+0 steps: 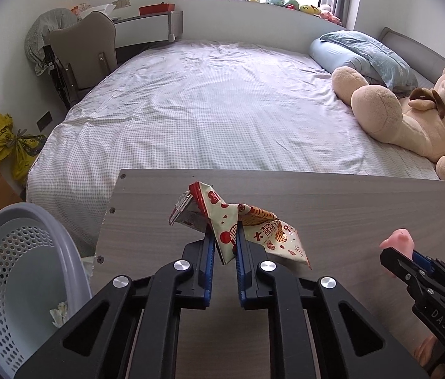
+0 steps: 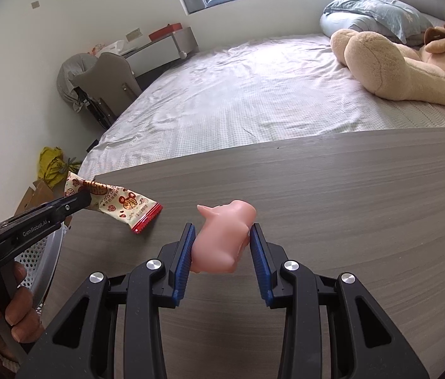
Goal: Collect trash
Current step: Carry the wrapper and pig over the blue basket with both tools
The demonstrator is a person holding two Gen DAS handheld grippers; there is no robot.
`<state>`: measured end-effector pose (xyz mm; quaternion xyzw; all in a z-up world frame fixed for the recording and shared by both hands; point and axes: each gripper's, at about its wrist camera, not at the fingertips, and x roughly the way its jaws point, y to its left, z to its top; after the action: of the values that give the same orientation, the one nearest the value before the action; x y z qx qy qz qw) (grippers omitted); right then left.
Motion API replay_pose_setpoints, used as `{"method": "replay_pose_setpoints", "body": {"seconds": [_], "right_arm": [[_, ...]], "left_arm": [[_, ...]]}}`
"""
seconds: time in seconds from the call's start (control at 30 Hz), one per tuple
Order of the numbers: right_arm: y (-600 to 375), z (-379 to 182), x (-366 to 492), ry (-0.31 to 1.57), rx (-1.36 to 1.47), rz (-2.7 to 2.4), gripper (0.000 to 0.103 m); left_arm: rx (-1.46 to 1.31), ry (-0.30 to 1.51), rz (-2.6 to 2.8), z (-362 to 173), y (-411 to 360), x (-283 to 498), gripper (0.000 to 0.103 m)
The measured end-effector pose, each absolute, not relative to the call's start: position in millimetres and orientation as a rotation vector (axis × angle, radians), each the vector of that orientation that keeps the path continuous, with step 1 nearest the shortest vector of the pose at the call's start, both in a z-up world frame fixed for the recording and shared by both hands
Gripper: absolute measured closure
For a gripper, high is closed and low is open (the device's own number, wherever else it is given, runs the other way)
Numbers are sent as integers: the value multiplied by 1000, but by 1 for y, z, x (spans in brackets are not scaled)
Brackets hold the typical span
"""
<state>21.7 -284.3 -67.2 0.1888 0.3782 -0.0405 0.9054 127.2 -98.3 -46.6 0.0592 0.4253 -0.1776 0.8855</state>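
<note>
Pinching a crumpled snack wrapper between its blue pads, the left gripper holds it raised near the table's left edge, toward the far left corner; the jaws stand narrow, shut on the foil. From the right wrist view the same wrapper sticks out past the fingertips, its red crimped end hanging over the wood. Whether any part of it touches the tabletop is hard to tell. A grey perforated basket sits just off the table's left edge, lower down, with a scrap of paper inside. The right gripper is clamped on a pink toy pig, both pads pressing its sides, over the near middle of the table. Behind the far edge lies a bed with a teddy bear
</note>
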Motion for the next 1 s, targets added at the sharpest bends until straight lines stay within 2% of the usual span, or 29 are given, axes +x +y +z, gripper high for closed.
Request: {"method": "replay_pose_setpoints", "body": {"seconds": [0.47,1.0], "right_arm": [[-223,-41,8,767,305,0,68],[-124,-20,33,766,223,199,68]], "left_arm": [[71,824,-313,-15,-33,68,91],[12,766,-84,8,86,46,91]]}}
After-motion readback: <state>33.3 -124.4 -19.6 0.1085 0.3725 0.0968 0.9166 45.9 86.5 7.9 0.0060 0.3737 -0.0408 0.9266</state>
